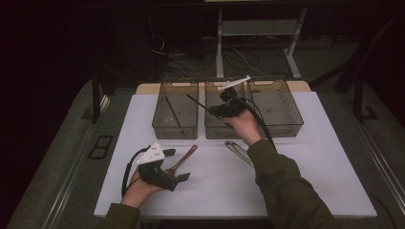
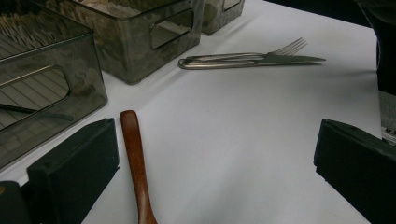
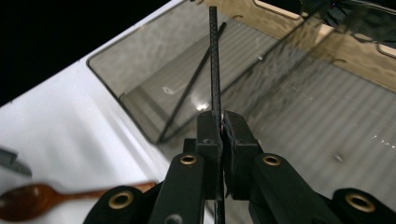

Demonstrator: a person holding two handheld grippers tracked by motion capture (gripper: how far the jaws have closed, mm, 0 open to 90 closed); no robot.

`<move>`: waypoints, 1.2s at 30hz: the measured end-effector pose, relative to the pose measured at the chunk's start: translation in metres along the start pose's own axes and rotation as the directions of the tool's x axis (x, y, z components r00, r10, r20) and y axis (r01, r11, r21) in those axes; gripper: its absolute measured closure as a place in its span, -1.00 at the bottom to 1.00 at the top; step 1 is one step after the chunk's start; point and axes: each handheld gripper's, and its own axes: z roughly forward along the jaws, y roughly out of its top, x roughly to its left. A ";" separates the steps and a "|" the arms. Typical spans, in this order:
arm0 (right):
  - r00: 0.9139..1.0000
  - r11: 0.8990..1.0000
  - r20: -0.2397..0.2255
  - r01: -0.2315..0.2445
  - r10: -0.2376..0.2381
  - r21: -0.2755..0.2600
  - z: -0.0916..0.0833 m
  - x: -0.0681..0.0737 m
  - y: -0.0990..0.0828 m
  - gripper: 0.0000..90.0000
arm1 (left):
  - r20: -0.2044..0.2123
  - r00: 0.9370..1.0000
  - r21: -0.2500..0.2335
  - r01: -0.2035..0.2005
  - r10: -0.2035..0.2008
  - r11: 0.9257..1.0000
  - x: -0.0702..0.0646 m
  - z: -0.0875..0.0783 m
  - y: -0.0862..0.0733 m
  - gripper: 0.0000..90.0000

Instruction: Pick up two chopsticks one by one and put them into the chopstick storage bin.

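Dark room, and a white table [image 1: 296, 191] with three see-through bins along its far edge. The right gripper [image 1: 224, 109] hangs over the middle bin [image 1: 217, 130], and its jaws are pinched tight on a thin black stick [image 3: 214, 60]. That stick looks like a chopstick. It pokes out toward the left bin [image 1: 175, 129], where a second black stick [image 1: 173, 112] already lies on the bottom. The right bin [image 1: 286, 125] looks bare inside. My guess is that the held stick belongs with its twin in the left bin. It looks light and stiff, and smooth too, so it could slip or swing round in the jaws. Gripped close to one end, as it is now, the long free part may wobble; a hold nearer the middle would keep it steadier. The left gripper [image 1: 177, 164] rests near the table's near left corner with its jaws wide apart and nothing between them. A wooden spoon [image 2: 136, 163] lies on the table just by it, its handle pointing toward the bins. A fork [image 2: 261, 55] and a knife [image 2: 294, 59] lie together near the middle of the table, just in front of the middle bin.
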 end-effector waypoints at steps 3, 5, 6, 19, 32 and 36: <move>1.000 1.000 0.001 -0.004 0.004 0.004 0.013 0.004 0.009 0.89 | 0.003 1.000 -0.007 0.002 -0.002 1.000 0.000 -0.001 0.000 -1.00; 1.000 1.000 0.004 -0.007 0.007 0.011 0.022 0.006 0.016 0.89 | 0.000 1.000 -0.010 0.005 -0.005 1.000 0.001 -0.001 0.000 -1.00; 1.000 1.000 0.005 -0.007 0.007 0.010 0.025 0.007 0.018 0.89 | 0.002 1.000 -0.012 0.010 -0.010 1.000 0.002 -0.001 -0.001 -1.00; 0.998 0.999 0.042 -0.040 0.039 0.021 0.068 0.014 0.049 0.89 | 0.006 1.000 -0.021 0.020 -0.020 1.000 0.004 -0.003 -0.001 -1.00; 0.997 0.998 0.071 -0.026 0.022 0.055 0.101 0.026 0.069 0.89 | 0.010 1.000 -0.027 0.025 -0.024 0.999 0.004 -0.003 -0.001 -1.00; 0.996 0.997 0.078 -0.036 0.031 0.068 0.111 0.026 0.070 0.89 | 0.013 1.000 -0.029 0.027 -0.026 0.999 0.004 -0.003 -0.001 -1.00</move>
